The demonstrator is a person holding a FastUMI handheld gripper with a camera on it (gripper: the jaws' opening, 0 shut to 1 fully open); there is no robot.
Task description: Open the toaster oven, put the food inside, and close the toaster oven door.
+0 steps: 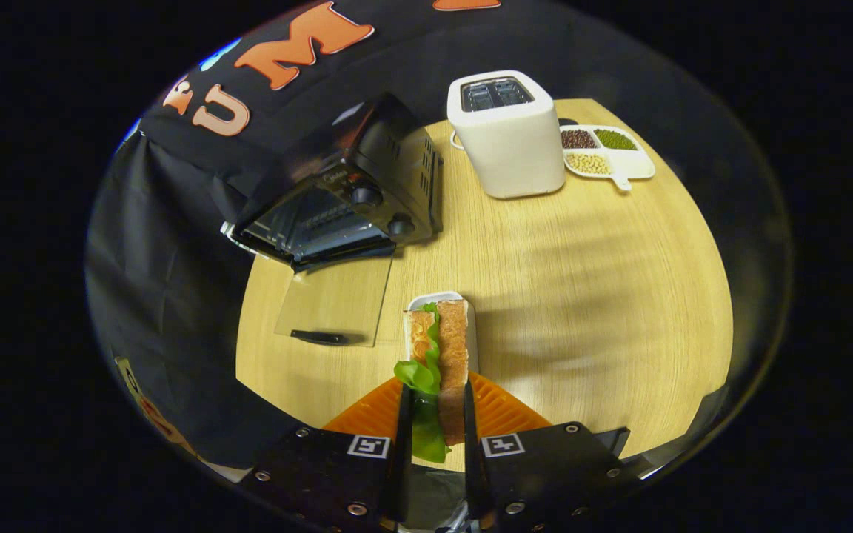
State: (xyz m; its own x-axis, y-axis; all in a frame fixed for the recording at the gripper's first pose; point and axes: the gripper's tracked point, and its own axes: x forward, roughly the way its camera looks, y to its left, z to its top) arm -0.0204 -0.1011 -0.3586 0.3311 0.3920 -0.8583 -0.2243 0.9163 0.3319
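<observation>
A sandwich (441,348) of toasted bread with green lettuce is held between the two fingers of my gripper (434,403), which is shut on it. It hangs above a small white tray (474,333) on the round wooden table (582,281). The black toaster oven (356,192) stands beyond the fingers to the left. Its glass door (334,303) lies folded down flat on the table with its dark handle (319,337) at the near end. The oven's rack shows inside the open mouth.
A white pop-up toaster (504,133) stands at the far side of the table. Beside it on the right lies a white divided dish (608,155) with beans and grains. The table edge runs close on the left of the oven door.
</observation>
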